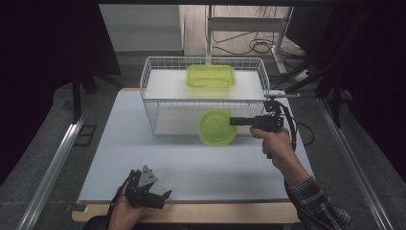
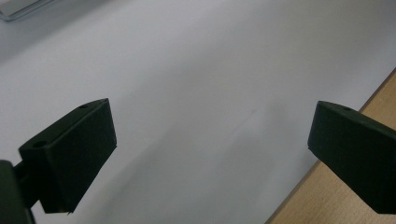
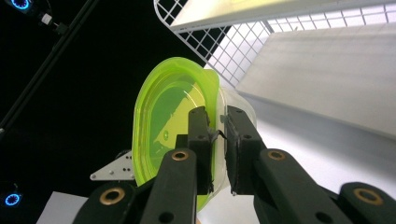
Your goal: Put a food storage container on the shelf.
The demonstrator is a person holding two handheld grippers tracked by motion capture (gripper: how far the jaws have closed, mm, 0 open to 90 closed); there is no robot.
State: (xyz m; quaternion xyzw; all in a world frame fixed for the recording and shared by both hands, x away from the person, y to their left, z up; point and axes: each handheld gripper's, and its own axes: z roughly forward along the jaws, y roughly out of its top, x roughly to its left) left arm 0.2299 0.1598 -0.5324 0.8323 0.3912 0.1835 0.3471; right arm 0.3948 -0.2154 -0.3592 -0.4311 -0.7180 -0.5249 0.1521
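The right gripper (image 1: 233, 120) is clamped on the rim of a round green lidded container (image 1: 217, 127), held just in front of the white wire basket (image 1: 155, 103). The left gripper (image 1: 165, 195), jaws wide apart, rests on the surface (image 1: 182, 167) well before the basket.

You're holding a round container (image 1: 217, 127) with a lime-green translucent lid, clear tub beneath. It's hanging above the table, just in front of the wire basket's near wall. In the right gripper view it's showing tilted on edge (image 3: 173, 126), lid rim pinched between your right gripper (image 3: 218, 133) jaws.
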